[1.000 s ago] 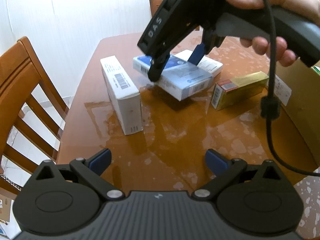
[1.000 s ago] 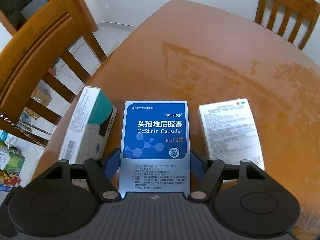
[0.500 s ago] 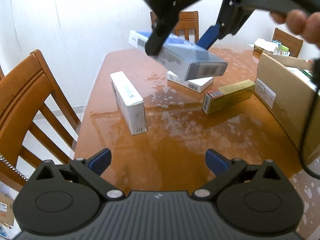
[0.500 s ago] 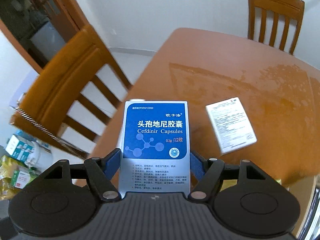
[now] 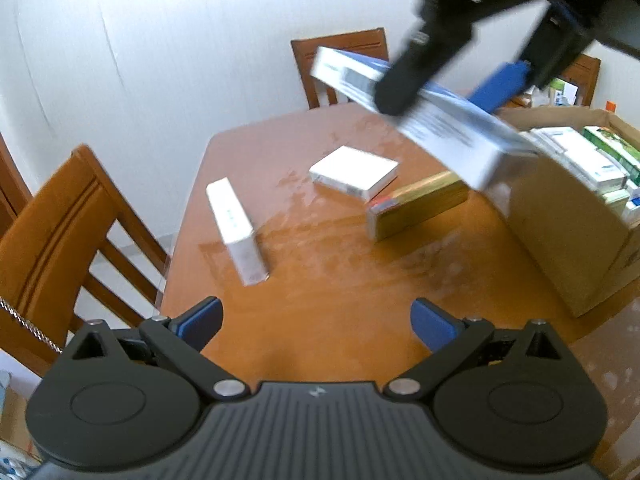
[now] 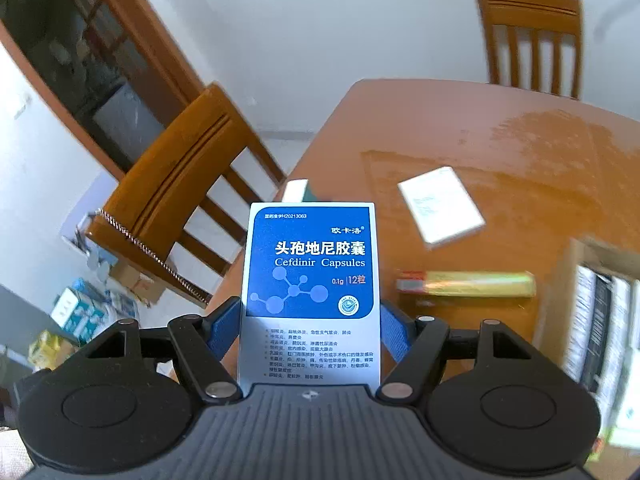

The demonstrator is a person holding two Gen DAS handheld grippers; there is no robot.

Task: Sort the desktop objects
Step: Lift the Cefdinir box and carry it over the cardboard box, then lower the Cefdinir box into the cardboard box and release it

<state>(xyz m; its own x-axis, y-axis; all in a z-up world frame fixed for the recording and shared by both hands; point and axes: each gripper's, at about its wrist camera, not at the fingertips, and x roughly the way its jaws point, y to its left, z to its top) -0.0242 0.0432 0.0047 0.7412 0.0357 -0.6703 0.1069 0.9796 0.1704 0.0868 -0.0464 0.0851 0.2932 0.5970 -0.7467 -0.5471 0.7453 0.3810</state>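
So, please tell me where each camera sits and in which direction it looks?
Left wrist: on the left gripper, open, looking down over the table toward the cardboard box; the right gripper crosses above.
Right wrist: on the right gripper, looking down along the blue Cefdinir box it clamps.
Shared: the Cefdinir box, white box, gold box.

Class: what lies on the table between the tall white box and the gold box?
Only bare table separates the tall white box from the gold box, per the left wrist view.
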